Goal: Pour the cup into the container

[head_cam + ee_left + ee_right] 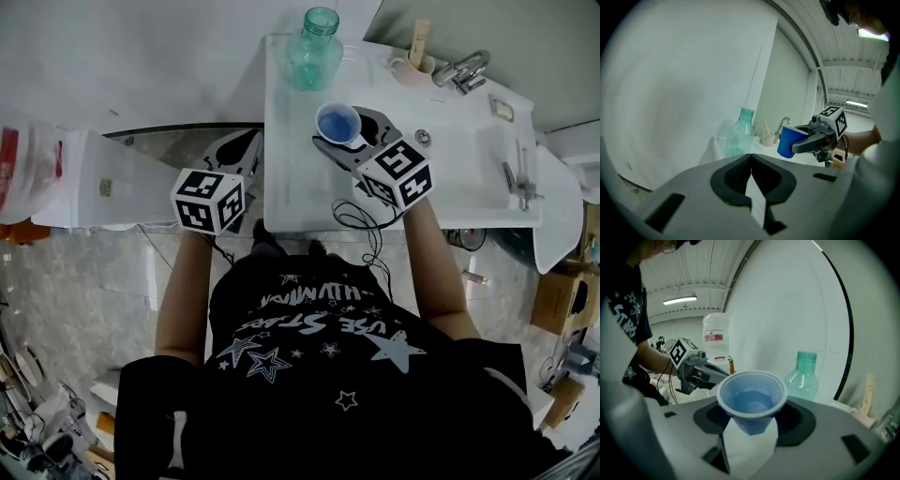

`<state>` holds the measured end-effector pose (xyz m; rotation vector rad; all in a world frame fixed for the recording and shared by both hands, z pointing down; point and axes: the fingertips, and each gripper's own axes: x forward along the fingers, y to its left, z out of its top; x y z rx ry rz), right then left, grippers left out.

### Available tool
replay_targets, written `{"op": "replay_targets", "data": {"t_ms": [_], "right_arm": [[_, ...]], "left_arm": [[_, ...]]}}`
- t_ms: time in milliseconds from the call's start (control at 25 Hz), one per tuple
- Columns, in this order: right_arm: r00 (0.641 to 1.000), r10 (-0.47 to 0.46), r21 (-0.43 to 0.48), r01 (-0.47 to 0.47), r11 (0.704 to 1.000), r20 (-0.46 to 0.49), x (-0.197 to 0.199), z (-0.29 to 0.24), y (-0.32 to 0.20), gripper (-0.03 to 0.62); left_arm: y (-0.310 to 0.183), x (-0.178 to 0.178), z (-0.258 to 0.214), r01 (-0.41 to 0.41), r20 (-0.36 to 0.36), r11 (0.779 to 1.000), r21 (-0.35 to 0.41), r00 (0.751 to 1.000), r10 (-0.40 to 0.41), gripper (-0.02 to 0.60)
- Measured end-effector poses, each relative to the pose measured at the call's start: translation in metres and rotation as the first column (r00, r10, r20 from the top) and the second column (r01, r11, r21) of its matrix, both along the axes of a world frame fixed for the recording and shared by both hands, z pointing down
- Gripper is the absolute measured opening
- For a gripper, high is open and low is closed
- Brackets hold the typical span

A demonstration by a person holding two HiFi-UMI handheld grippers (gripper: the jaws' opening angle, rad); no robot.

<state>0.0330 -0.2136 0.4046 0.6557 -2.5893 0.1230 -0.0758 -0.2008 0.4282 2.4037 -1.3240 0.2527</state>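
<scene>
A blue plastic cup (338, 123) with clear liquid in it stands upright in my right gripper (352, 131), which is shut on it above the white counter (300, 192). In the right gripper view the cup (751, 399) sits between the jaws of the right gripper (751, 417). Beyond it, at the counter's far edge, stands the green glass bottle (317, 52), uncapped (804, 378). My left gripper (246, 142) hangs off the counter's left edge, its jaws (751, 157) together with nothing between them. It looks toward the bottle (740, 136) and the cup (790, 141).
A sink basin (469, 141) with a faucet (461, 70) takes up the counter's right part. A small holder with a stick (417, 58) stands beside the faucet. A white bag (37, 178) lies on a surface at the left, and a cardboard box (561, 302) sits on the floor at the right.
</scene>
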Motion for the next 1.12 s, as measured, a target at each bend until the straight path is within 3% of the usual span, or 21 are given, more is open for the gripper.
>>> {"op": "replay_targets", "data": {"t_ms": [560, 1120], "right_arm": [[0.99, -0.139, -0.039, 0.139, 0.99, -0.01, -0.008, 0.058, 0.063, 0.27], [0.969, -0.244, -0.082, 0.24, 0.967, -0.041, -0.02, 0.106, 0.108, 0.27]], "left_arm": [[0.054, 0.002, 0.042, 0.058, 0.02, 0.994, -0.095, 0.998, -0.057, 0.011], [0.083, 0.004, 0.061, 0.102, 0.047, 0.988, -0.117, 0.994, -0.097, 0.011]]}}
